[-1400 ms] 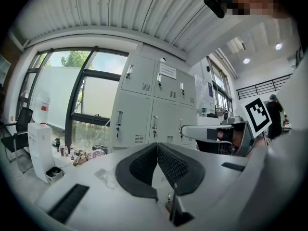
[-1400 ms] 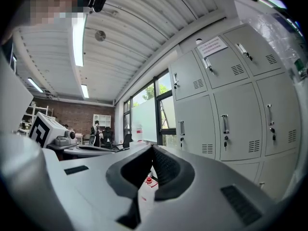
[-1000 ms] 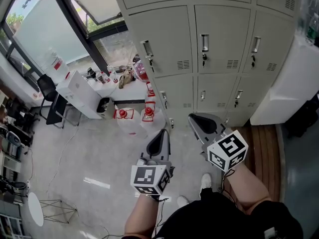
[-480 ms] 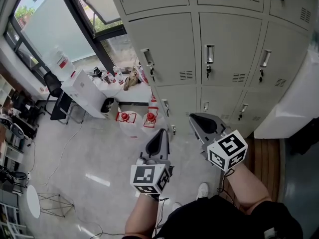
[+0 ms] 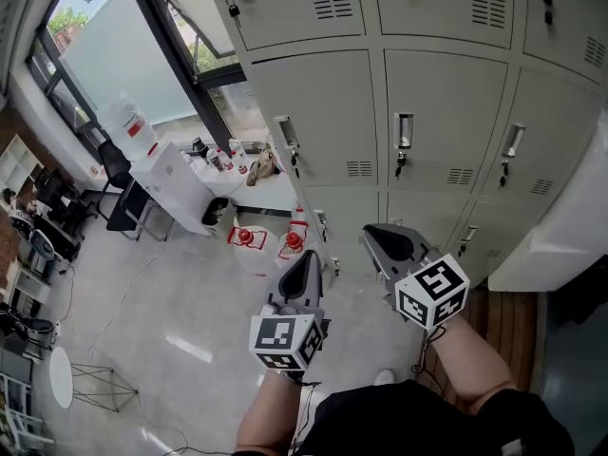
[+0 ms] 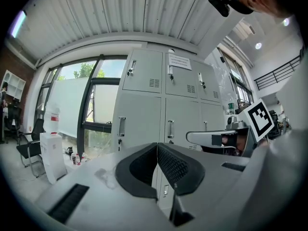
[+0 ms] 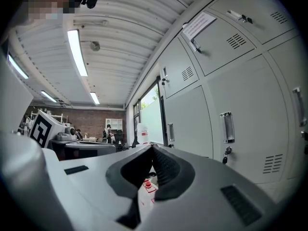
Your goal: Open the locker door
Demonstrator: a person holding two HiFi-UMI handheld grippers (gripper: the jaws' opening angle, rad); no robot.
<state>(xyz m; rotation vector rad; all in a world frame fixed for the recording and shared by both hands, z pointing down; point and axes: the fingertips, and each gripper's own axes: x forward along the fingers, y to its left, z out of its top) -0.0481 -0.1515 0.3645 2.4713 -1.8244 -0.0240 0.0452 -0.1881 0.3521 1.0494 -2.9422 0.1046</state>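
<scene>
The pale grey metal locker doors (image 5: 442, 122) fill the wall ahead, and every one in view is shut flush, each with a silvery recessed handle (image 5: 404, 131) untouched. The left gripper (image 5: 310, 259) and right gripper (image 5: 378, 237) hover low, well short of them, each with jaws pressed together on nothing. By my judgement, the whole job remains: reach a handle, grip it and pull.

Matt grey painted-metal lockers (image 5: 446, 93), shiny metal handles (image 5: 405, 131), glossy pale floor (image 5: 161, 302), brown wooden boards (image 5: 503, 312).
</scene>
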